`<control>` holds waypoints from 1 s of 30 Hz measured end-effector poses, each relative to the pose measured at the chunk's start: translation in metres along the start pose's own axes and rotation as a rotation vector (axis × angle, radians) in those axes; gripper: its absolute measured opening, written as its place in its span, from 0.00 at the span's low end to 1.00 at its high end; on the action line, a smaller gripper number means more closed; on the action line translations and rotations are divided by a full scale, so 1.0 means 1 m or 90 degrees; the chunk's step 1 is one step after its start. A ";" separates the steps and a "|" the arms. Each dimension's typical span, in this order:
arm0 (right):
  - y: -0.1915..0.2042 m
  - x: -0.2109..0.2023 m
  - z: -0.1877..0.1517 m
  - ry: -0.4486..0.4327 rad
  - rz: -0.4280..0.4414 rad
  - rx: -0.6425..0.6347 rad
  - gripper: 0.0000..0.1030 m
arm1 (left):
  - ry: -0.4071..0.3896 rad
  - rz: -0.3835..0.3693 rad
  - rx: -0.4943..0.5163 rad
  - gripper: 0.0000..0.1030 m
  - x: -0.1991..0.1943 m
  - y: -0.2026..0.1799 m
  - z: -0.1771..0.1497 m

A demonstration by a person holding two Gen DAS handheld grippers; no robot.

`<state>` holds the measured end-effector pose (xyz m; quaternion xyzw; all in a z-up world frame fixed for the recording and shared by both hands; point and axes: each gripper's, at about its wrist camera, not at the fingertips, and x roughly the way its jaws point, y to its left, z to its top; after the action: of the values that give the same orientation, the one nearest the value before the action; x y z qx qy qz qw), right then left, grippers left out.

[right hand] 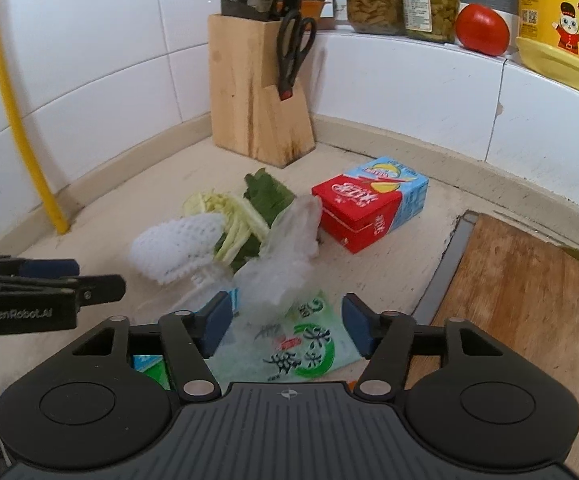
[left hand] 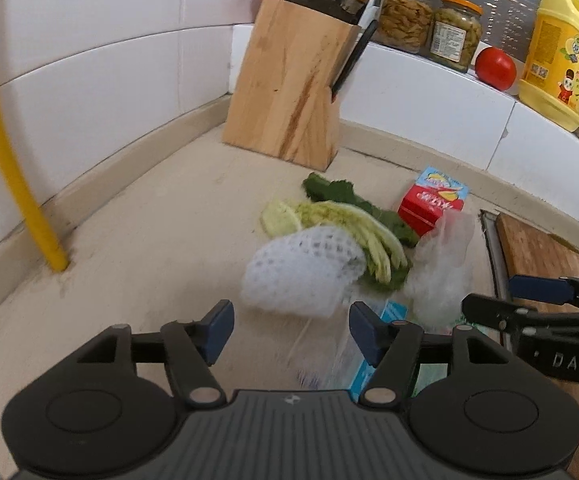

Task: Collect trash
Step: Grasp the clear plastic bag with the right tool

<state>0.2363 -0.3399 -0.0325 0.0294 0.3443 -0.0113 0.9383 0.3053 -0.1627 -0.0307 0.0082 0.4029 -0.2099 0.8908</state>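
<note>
Trash pile sits mid-counter [right hand: 369, 272], in front of the knife block [right hand: 257, 92]: white foam fruit net [right hand: 177, 248], cabbage and green leaf scraps [right hand: 241, 216], crumpled clear plastic bag [right hand: 285, 256], red-blue drink carton [right hand: 369, 204] behind it, green snack wrapper [right hand: 309, 344] nearest the camera, plus a blue-green packet [right hand: 147, 364] half hidden under the right gripper [right hand: 285, 324].

Right jaws open, nothing gripped, wrapper and bag edge lying between them. Left gripper [left hand: 291, 332] jaws open too, empty, just short of the foam net.

Risks, as a judgement: thin bag and flat wrapper could slip or be pinched only partly; loose leaves may scatter if the net is dragged; the two grippers are close and could bump.

Writing: "GenRobot.AI" and "DAS" on the gripper bodies; wrapper, carton and yellow detergent bottle [right hand: 561, 16] carry Chinese print, bottle reads 白猫. Jar labels too small.
</note>
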 end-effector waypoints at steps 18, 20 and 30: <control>-0.010 0.050 0.018 0.051 0.000 0.027 0.29 | 0.028 -0.050 0.003 0.31 0.055 0.015 0.021; -0.010 0.045 0.018 0.047 0.003 0.026 0.26 | 0.027 -0.061 0.002 0.30 0.047 0.017 0.019; -0.002 -0.004 0.016 0.019 0.057 0.039 0.22 | 0.009 -0.088 0.017 0.33 -0.006 0.020 0.005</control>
<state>0.2438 -0.3426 -0.0181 0.0738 0.3564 0.0209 0.9312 0.3131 -0.1432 -0.0265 -0.0061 0.4060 -0.2763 0.8711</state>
